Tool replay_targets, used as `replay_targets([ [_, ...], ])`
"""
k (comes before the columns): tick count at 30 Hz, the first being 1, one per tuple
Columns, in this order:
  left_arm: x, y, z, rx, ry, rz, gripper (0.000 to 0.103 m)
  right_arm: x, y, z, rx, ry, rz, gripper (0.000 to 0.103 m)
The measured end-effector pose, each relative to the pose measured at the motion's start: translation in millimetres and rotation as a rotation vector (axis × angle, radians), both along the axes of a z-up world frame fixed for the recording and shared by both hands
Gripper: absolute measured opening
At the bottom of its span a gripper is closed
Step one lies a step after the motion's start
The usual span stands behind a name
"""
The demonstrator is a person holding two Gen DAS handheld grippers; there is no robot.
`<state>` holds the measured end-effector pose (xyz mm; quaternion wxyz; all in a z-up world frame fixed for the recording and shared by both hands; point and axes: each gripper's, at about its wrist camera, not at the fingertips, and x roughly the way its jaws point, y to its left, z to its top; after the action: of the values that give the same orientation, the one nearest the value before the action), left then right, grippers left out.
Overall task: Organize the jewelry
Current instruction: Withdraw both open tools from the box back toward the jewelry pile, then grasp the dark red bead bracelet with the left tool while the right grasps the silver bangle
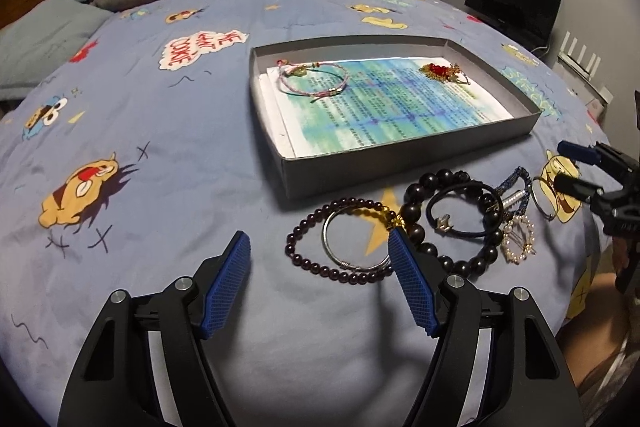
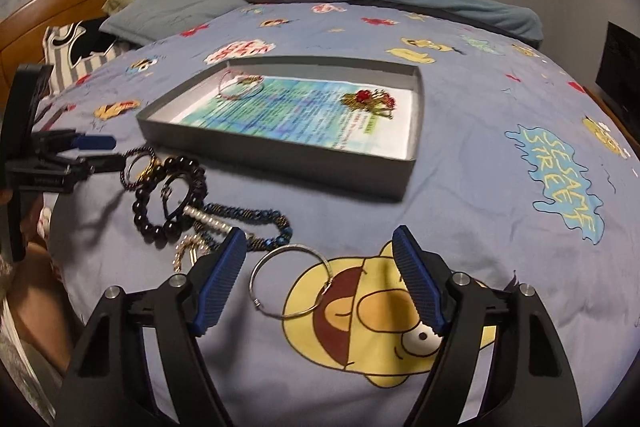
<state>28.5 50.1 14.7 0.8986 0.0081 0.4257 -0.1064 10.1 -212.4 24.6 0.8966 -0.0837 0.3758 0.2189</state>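
Blue-padded, my left gripper [image 1: 320, 247] hangs wide open over the quilt [image 1: 160, 147], holding nothing; a dark bead bracelet [image 1: 298, 251] and silver bangle [image 1: 340, 259] lie between and just beyond my fingertips; the grey tray [image 1: 400, 163] beyond holds a pink cord bracelet [image 1: 312, 79] and a red ornament [image 1: 440, 71]. Right view: my right gripper [image 2: 318, 247] stands open and empty, a wire hoop [image 2: 292, 283] on the quilt between its fingers, untouched; beaded pieces [image 2: 172, 195] lie left; tray [image 2: 280, 155] beyond.
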Motion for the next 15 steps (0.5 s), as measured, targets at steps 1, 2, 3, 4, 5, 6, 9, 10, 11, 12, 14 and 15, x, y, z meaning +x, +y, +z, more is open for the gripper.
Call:
replay_targets([
  [1, 0.8, -0.4, -1.2, 0.001, 0.007, 0.000, 0.070, -1.2, 2.0, -1.2, -0.007, 0.008, 0.012, 0.074],
  [2, 1.6, -0.6, -1.9, 0.003, 0.011, 0.000, 0.070, -2.1, 3.8, -1.9, -0.011, 0.012, 0.022, 0.074],
  [3, 2.3, -0.6, -2.7, 0.003, 0.016, 0.000, 0.070, -4.2, 6.5, -3.1, -0.019, 0.017, 0.040, 0.074],
  [4, 2.4, -0.5, -2.8, 0.001, 0.017, 0.000, 0.070, -6.2, 9.0, -4.5, -0.032, 0.022, 0.053, 0.074],
  [5, 2.2, -0.6, -2.9, 0.000, 0.017, -0.002, 0.070, -7.5, 10.3, -5.6, -0.040, 0.024, 0.060, 0.074],
  [6, 2.2, -0.7, -2.9, -0.001, 0.018, -0.004, 0.070, -9.9, 12.0, -7.8, -0.049, 0.026, 0.070, 0.074],
  [9, 2.8, -1.5, -5.6, 0.009, 0.028, -0.004, 0.070, -13.7, 13.8, -16.2, -0.081, 0.039, 0.071, 0.074],
  [10, 2.9, -0.4, -5.4, 0.009, 0.027, 0.002, 0.070, -13.9, 14.3, -17.8, -0.087, 0.040, 0.071, 0.074],
  [11, 3.0, 0.9, -5.3, 0.006, 0.025, 0.008, 0.070, -14.2, 14.8, -19.0, -0.090, 0.044, 0.074, 0.074],
  [12, 2.9, 2.8, -4.5, 0.001, 0.021, 0.016, 0.068, -14.4, 15.7, -19.7, -0.090, 0.048, 0.079, 0.073],
  [14, 3.3, 8.4, -3.4, -0.017, 0.020, 0.032, 0.063, -15.0, 17.2, -20.5, -0.092, 0.048, 0.088, 0.072],
  [15, 3.9, 10.3, -3.9, -0.024, 0.026, 0.036, 0.056, -14.6, 17.6, -21.2, -0.093, 0.051, 0.089, 0.071],
])
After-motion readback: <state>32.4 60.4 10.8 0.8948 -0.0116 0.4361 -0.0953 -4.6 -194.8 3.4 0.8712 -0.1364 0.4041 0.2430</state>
